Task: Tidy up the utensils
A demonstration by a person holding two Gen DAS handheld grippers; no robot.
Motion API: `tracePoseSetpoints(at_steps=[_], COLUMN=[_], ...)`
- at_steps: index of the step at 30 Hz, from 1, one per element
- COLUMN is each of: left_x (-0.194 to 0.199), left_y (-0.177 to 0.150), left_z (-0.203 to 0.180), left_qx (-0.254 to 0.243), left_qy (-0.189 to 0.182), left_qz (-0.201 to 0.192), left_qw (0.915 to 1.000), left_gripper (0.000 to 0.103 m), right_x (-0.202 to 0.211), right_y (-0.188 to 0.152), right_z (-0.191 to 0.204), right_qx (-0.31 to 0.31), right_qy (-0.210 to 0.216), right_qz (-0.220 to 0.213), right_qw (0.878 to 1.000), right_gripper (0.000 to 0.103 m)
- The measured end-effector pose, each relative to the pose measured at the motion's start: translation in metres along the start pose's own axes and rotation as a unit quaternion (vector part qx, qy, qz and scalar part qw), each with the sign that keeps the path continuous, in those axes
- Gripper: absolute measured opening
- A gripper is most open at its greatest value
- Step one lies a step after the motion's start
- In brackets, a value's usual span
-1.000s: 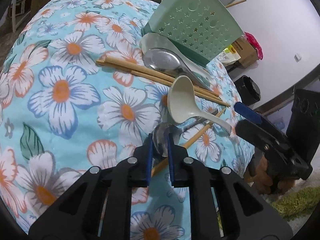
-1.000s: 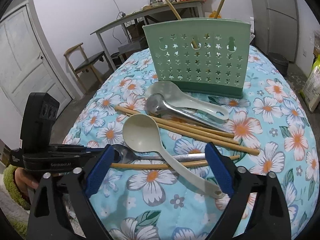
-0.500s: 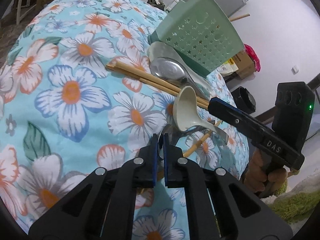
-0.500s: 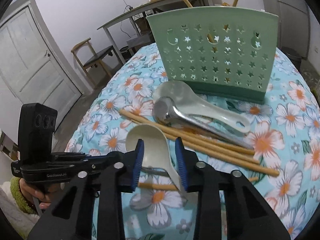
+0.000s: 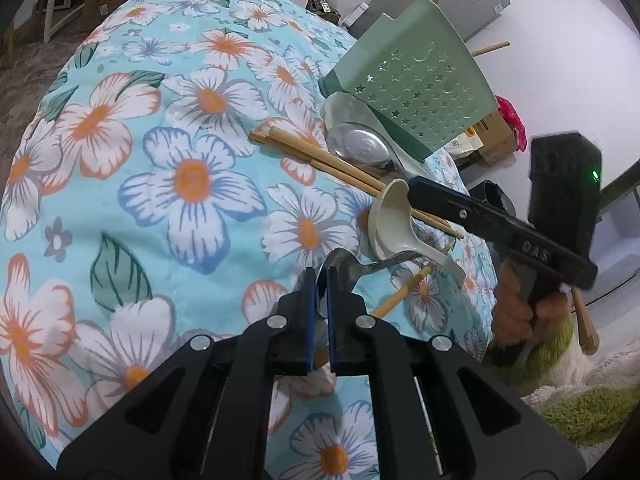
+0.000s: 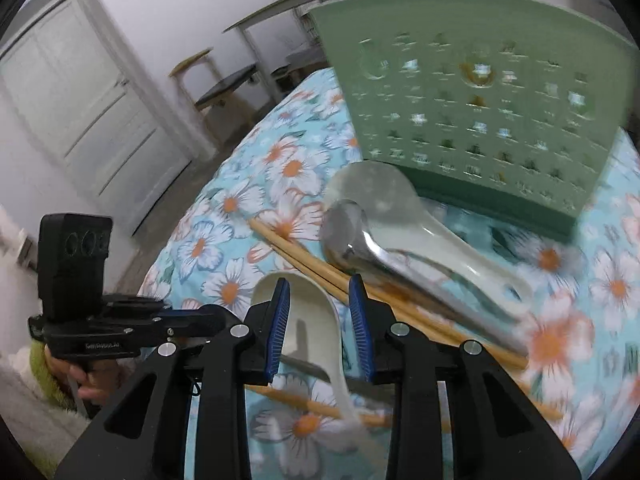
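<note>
My left gripper (image 5: 320, 292) is closed on the bowl of a small metal spoon (image 5: 340, 266). The spoon is thin and shiny grey, and its handle bends away from my pads toward the cream ladle (image 5: 390, 220) and passes just under it. My right gripper (image 6: 318, 328) has its blue pads on both sides of the cream ladle, at the place where the bowl becomes the handle. In the left wrist view the ladle is tilted up on its edge, so I take it as gripped. The ladle is matte plastic, off-white, with a deep round bowl and a curved handle.

I take the green holder (image 6: 472, 112) as my landmark. It stands upright on the flowered cloth (image 5: 192, 168) and has small star holes and three bigger round holes in its front wall. Right in front of the holder lies a wide pale rice paddle (image 6: 384, 204), and a big steel spoon (image 6: 352, 240) lies on top of it, bowl up. A little further from the holder, a pair of wooden chopsticks (image 6: 304, 264) lies across, partly under the steel spoon. The cream ladle is on the near side of these chopsticks, and the small metal spoon is furthest from the holder. One more chopstick (image 5: 400, 292) lies under the ladle's handle.
</note>
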State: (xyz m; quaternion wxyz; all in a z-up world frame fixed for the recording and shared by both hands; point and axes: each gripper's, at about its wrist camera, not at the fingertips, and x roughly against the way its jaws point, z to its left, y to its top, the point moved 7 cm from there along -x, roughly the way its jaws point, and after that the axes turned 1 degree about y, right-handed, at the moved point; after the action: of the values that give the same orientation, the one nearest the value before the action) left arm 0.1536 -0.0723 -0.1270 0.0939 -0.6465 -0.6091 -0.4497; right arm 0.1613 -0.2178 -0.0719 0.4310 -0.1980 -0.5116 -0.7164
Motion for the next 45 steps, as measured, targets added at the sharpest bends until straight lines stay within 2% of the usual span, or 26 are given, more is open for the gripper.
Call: tracePoseSetpoints(at_steps=[2,6,8,12,20,23,27,34,39,45], left_x=[0.000,0.000,0.000,-0.001,-0.002,-0.003,-0.002,0.003,0.020,0.050], left_y=[0.000,-0.001,-0.001,-0.001,0.001,0.000,0.000,0.003,0.014,0.036], left_z=[0.001,0.003,0.003,0.003,0.004,0.004,0.005,-0.003,-0.019,-0.040], left_qx=[0.003,0.008,0.008,0.013,0.023,0.026,0.028,0.023,0.008,-0.024], left_qy=[-0.001,-0.001,0.000,0.001,0.003,0.003,0.007,0.015,0.020,0.036], left_qz=[-0.001,-0.003,-0.004,-0.003,0.000,-0.003,-0.005,-0.014,-0.038,-0.084], left_qw=[1.0000,1.0000,1.0000,0.9999,0.9997,0.9996,0.9996,0.9995,0.9990,0.9955], left_gripper=[0.004,0.004,0.004,0.005,0.005,0.005,0.005,0.004,0.001,0.001], right_x=[-0.009,-0.017,-0.014,-0.013,-0.014,-0.016,-0.005,0.036,0.074,0.117], right_y=[0.002,0.001,0.000,0.000,-0.003,-0.004,0.000,0.019,0.033,0.043], right_z=[0.001,0.011,0.020,0.028,0.037,0.039,0.044,0.035,0.026,0.015], right_qx=[0.014,0.058,0.080,0.105,0.155,0.183,0.188,0.141,0.089,0.037], right_qy=[0.032,0.044,0.045,0.031,-0.004,-0.034,-0.054,-0.091,-0.100,-0.104], right_qz=[0.024,0.054,0.056,0.056,0.074,0.079,0.045,-0.048,-0.117,-0.188], right_qw=[0.999,0.996,0.994,0.992,0.985,0.979,0.980,0.985,0.984,0.976], right_gripper=[0.030,0.030,0.024,0.013,0.011,0.006,0.004,0.004,0.004,0.004])
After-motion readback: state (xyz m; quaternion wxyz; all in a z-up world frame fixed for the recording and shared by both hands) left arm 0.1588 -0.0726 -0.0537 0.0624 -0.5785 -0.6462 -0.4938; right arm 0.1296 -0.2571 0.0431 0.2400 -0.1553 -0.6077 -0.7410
